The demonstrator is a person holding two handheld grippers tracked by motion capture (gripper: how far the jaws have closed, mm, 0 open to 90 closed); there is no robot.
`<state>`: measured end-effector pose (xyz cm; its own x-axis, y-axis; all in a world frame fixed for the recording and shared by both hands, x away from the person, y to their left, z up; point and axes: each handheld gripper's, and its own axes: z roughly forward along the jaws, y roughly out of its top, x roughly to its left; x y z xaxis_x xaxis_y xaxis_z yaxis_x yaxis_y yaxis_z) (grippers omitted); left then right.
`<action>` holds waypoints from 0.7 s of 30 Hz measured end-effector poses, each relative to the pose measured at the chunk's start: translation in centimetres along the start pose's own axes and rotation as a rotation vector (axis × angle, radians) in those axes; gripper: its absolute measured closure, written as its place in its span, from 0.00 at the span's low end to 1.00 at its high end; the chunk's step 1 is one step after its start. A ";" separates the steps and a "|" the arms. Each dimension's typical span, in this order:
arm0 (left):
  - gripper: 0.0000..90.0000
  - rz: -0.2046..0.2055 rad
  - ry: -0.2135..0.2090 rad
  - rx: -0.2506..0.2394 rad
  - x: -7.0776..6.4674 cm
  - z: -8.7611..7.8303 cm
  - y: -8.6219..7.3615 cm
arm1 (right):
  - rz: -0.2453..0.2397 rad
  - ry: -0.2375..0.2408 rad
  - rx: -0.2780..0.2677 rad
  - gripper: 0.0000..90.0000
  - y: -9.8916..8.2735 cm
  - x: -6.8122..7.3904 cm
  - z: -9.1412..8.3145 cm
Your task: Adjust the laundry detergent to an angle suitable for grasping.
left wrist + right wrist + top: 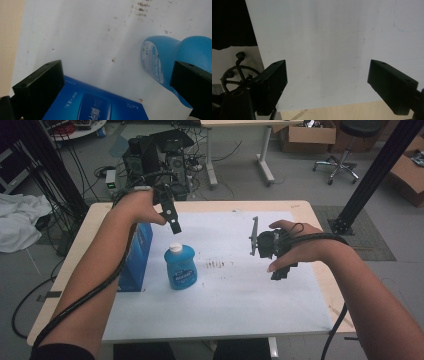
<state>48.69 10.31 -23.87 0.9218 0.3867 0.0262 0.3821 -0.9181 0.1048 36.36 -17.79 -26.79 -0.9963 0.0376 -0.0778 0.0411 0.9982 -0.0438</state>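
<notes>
Grey floor (280, 190), cardboard boxes (307, 135), cables (75, 165)

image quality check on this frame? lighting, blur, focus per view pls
High view: dim, soft and low in detail, blue bottle and blue box still readable. Left gripper view: brighter, open left gripper in shade, bottle label slightly soft. Right gripper view: even light on the white sheet, open right gripper dark, no glare.
</notes>
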 end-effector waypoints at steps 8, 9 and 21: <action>0.00 -0.006 0.006 -0.004 -0.4 0.0 0.0 | 0.002 -0.012 -0.005 0.18 0.0 -0.4 -0.1; 0.00 -0.004 0.005 -0.003 -0.5 0.0 -0.1 | 0.002 -0.012 -0.005 0.18 0.0 -0.4 -0.1; 0.00 -0.015 0.015 -0.012 -0.8 -0.3 -0.7 | 0.019 -0.029 -0.003 0.18 -0.4 0.3 -0.1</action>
<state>47.70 10.64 -23.63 0.9149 0.4017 0.0396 0.3950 -0.9112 0.1169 36.09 -18.14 -26.69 -0.9926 0.0551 -0.1079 0.0596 0.9975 -0.0392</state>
